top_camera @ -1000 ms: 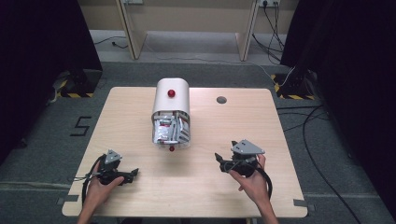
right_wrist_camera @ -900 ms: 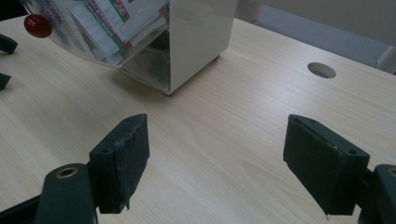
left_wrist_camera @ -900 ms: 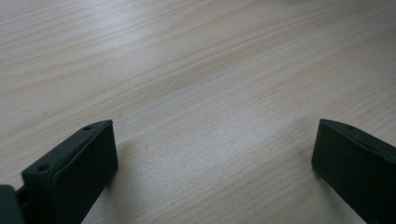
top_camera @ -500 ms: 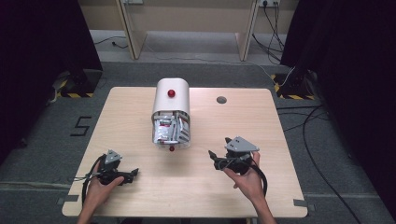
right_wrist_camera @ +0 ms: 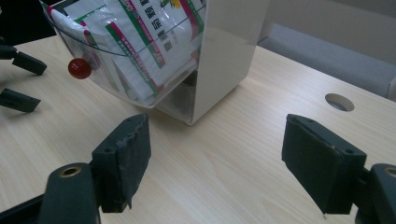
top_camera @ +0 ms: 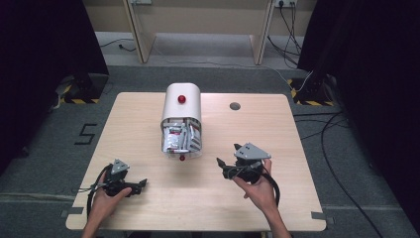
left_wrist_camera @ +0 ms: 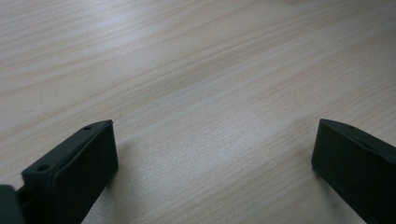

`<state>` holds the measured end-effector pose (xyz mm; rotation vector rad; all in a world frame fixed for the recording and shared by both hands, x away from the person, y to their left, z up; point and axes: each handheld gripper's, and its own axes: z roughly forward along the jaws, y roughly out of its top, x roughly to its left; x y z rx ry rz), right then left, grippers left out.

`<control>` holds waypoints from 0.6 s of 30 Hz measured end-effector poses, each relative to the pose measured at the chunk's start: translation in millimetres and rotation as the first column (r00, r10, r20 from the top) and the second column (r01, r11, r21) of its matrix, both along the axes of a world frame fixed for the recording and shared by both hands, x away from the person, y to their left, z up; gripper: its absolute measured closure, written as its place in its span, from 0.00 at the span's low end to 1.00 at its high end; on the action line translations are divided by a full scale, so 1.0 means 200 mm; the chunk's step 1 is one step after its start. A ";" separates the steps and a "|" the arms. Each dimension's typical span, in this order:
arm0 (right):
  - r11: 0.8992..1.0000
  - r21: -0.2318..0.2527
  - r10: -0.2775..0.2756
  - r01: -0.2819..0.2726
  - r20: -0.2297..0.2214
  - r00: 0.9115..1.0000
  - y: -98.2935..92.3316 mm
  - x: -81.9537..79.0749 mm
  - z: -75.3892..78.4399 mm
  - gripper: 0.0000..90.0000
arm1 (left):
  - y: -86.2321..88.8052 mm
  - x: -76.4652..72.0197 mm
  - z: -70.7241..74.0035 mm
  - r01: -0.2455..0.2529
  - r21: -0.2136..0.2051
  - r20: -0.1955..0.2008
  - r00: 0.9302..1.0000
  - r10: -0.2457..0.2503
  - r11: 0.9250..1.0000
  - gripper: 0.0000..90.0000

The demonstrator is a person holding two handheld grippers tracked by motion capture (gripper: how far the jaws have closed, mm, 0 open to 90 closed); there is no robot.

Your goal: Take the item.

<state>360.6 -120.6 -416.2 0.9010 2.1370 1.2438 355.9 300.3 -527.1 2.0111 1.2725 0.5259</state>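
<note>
Moved since prev frame: my R gripper (top_camera: 223,165), up a little and inward toward the box; L gripper (top_camera: 140,184) same spot, box same.

Near row:
- L gripper: low at near-left of table (top_camera: 148,218), jaws spread wide, nothing between, bare wood under them.
- R gripper: held clear of the wood at near-right, jaws spread, empty, aimed at box front.

Mid-table:
- Box (top_camera: 181,124): white, rounded top, clear flap (right_wrist_camera: 130,70) w/ red knob (right_wrist_camera: 79,68) facing me. Sachets (top_camera: 178,138) packed upright behind the flap.

Far:
- Hole (top_camera: 235,105) in tabletop, beyond box to the right. Second red knob (top_camera: 182,99) on box top.

Risks, as I judge them:
1. Knob is small and round; R jaws coming in off-line could slip off it or clip the flap edge.
2. Box looks light and L gripper is well apart from it, so nothing braces it; a pull or push on the knob may slide or tip the whole box.
3. Sachets lean on the flap; opening it fast could spill them.
</note>
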 end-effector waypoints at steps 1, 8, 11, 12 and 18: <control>1.000 0.000 0.002 -0.002 0.001 1.000 0.00 0.00 0.00 0.28 | 0.00 0.00 0.00 0.000 0.000 0.000 1.000 0.000 1.000 0.00; 1.000 0.004 0.010 -0.010 0.009 1.000 0.02 0.00 0.02 0.28 | 0.00 0.00 0.00 0.000 0.000 0.000 1.000 0.000 1.000 0.00; 1.000 0.006 0.014 -0.014 0.012 1.000 0.03 0.01 0.02 0.28 | 0.00 0.00 0.00 0.000 0.000 0.000 1.000 0.000 1.000 0.00; 1.000 0.007 0.016 -0.016 0.013 1.000 0.03 0.01 0.03 0.28 | 0.00 0.00 0.00 0.000 0.000 0.000 1.000 0.000 1.000 0.00; 1.000 0.014 0.022 -0.022 0.016 1.000 0.05 0.02 0.04 0.28 | 0.00 0.00 0.00 0.000 0.000 0.000 1.000 0.000 1.000 0.00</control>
